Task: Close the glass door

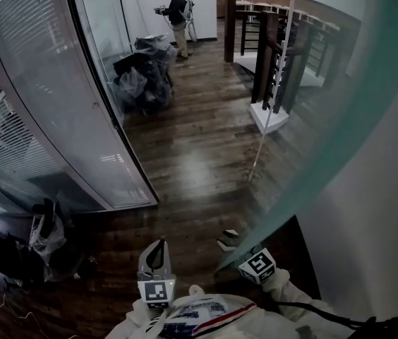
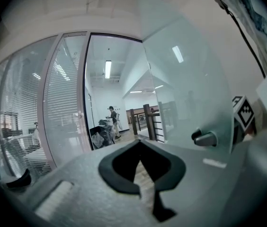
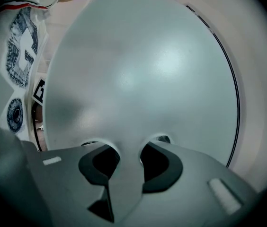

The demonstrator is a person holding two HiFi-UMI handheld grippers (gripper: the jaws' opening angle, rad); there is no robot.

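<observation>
The frosted greenish glass door runs diagonally from the top right down to the bottom middle of the head view. My right gripper is at its lower edge. In the right gripper view the door fills the picture and its edge passes between the jaws of the right gripper, which are shut on it. My left gripper hangs to the left of the door, apart from it, shut and empty. In the left gripper view the left gripper points at the doorway, with the door and its metal knob to the right.
A curved glass wall with blinds lines the left side. Dark bags are piled at its far end, and a person stands beyond them. A wooden railing is at the back right. A white wall is close on my right.
</observation>
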